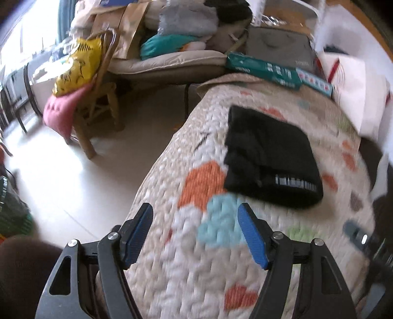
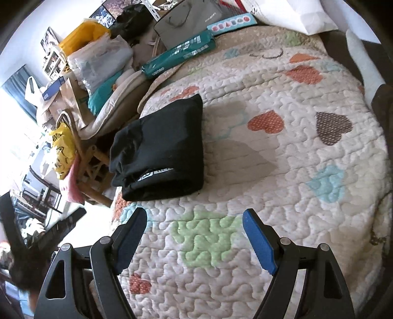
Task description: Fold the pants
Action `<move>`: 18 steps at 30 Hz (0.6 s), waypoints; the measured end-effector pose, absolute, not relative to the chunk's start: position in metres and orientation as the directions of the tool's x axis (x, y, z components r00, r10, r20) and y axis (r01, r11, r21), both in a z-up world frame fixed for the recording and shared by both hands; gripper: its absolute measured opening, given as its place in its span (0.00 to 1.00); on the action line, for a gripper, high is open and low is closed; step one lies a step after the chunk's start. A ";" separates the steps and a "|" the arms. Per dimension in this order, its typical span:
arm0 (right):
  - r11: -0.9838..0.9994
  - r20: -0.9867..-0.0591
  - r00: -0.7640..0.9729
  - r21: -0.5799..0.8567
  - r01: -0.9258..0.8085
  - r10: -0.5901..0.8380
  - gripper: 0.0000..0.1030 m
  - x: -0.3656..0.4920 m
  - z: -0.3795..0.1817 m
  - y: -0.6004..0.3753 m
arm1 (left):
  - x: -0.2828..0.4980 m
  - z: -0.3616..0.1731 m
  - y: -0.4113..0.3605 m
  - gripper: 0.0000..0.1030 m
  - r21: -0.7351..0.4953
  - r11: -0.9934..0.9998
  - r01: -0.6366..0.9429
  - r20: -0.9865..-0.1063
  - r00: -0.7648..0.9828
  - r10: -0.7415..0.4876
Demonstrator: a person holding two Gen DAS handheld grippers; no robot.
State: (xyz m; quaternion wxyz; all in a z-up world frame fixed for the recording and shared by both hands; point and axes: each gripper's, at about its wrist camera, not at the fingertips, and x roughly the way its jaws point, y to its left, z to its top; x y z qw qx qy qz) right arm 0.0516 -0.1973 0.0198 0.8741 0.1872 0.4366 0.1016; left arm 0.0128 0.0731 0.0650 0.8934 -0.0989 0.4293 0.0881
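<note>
The black pants (image 1: 270, 157) lie folded into a compact rectangle on the quilted heart-pattern bedspread (image 1: 196, 257), a white printed logo on the near edge. They also show in the right wrist view (image 2: 162, 149), near the bed's left edge. My left gripper (image 1: 195, 220) is open and empty, held above the quilt a little short of the pants. My right gripper (image 2: 194, 225) is open and empty, held above the quilt (image 2: 270, 159) just in front of the pants.
A green packet (image 1: 262, 68) and a colourful box (image 1: 314, 82) lie at the bed's far end. A wooden chair (image 1: 98, 108) with a yellow bag (image 1: 76, 68) and pink cushion stands left of the bed. A cluttered lounger (image 2: 108, 81) is behind it. A white pillow (image 2: 289, 12) sits at the head.
</note>
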 end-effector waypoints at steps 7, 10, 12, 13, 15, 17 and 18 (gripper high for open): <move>0.933 -0.741 0.608 0.360 0.001 0.285 0.82 0.034 0.015 -0.203 | 0.000 0.058 0.054 0.73 -0.036 0.977 -0.211 -0.797 0.596 0.099; 0.945 -0.746 0.612 0.326 -0.008 0.263 0.82 0.031 0.015 -0.201 | -0.003 0.061 0.052 0.73 -0.026 0.978 -0.207 -0.784 0.611 0.108; 0.952 -0.747 0.614 0.305 -0.021 0.253 0.82 0.031 0.015 -0.197 | -0.004 0.060 0.049 0.73 -0.010 0.979 -0.202 -0.778 0.617 0.119; 0.955 -0.749 0.614 0.296 -0.027 0.250 0.82 0.031 0.014 -0.196 | -0.004 0.059 0.049 0.73 -0.006 0.980 -0.199 -0.777 0.618 0.121; 0.961 -0.753 0.612 0.275 -0.041 0.241 0.82 0.031 0.012 -0.190 | -0.003 0.056 0.046 0.73 0.004 0.982 -0.190 -0.778 0.616 0.123; 0.966 -0.757 0.611 0.252 -0.054 0.231 0.82 0.031 0.011 -0.185 | -0.003 0.051 0.046 0.73 0.011 0.983 -0.184 -0.781 0.612 0.123; 0.970 -0.761 0.610 0.235 -0.060 0.222 0.82 0.032 0.010 -0.182 | -0.002 0.049 0.045 0.73 0.012 0.984 -0.180 -0.783 0.610 0.121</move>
